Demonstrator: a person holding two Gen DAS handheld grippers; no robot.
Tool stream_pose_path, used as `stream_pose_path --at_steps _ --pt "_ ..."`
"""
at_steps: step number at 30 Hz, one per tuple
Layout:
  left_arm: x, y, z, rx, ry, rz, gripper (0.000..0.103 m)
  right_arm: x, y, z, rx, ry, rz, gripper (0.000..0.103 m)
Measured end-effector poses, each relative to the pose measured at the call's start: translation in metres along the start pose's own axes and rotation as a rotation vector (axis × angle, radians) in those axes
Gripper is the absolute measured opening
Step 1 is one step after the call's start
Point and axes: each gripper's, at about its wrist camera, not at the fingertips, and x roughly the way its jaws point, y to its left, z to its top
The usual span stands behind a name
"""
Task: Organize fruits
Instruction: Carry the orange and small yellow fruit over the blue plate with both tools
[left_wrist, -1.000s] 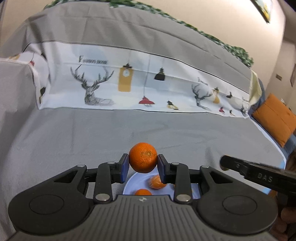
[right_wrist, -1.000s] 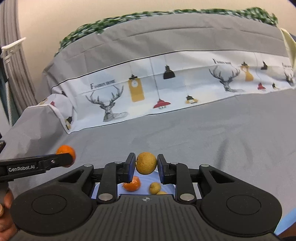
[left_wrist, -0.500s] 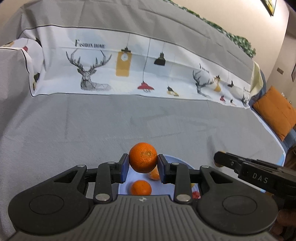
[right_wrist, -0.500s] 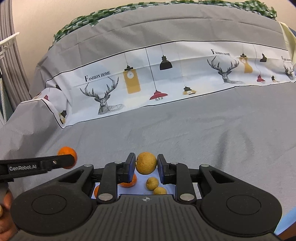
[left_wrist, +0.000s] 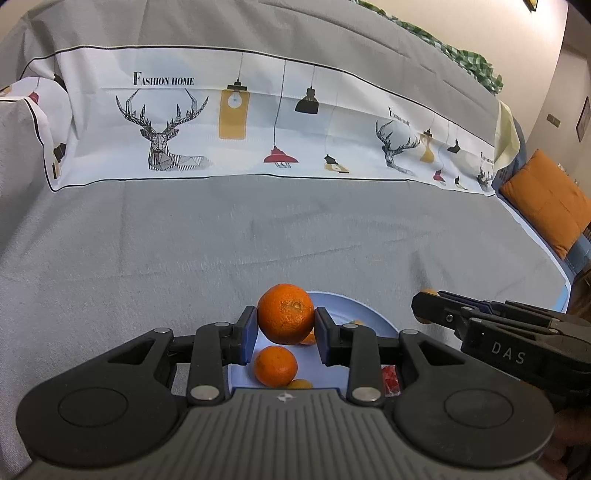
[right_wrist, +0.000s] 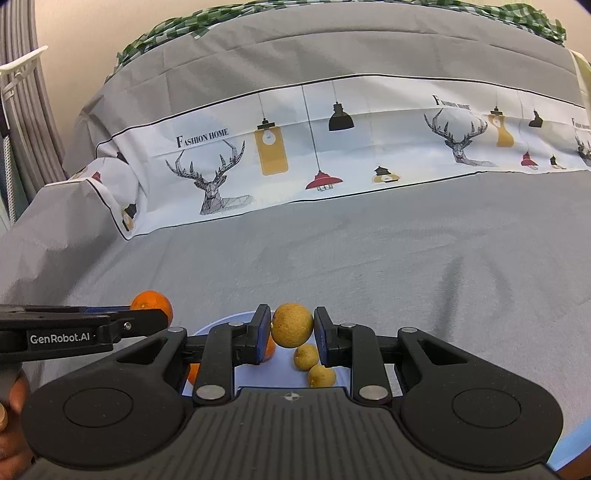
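You're looking at a grey cloth (left_wrist: 184, 240) spread wide, crossed by a white printed band (left_wrist: 258, 129) of deer and hanging lamps; an orange cushion (left_wrist: 550, 199) sits at the far right. Green checked fabric (right_wrist: 166, 33) tops the back; grey curtains (right_wrist: 22, 110) hang left.

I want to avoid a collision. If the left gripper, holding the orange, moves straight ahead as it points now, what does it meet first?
Probably only the grey cloth beyond the blue plate. The left gripper holds the orange over the plate; depth is unclear.
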Motion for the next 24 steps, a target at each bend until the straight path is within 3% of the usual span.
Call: stream_pose_path --at_steps 24 --pt "0.0039 -0.0030 -0.0022 0.011 0.019 -0.010 0.036 0.0016 0.0040 -0.0016 -0.026 0.007 0.002 0.027"
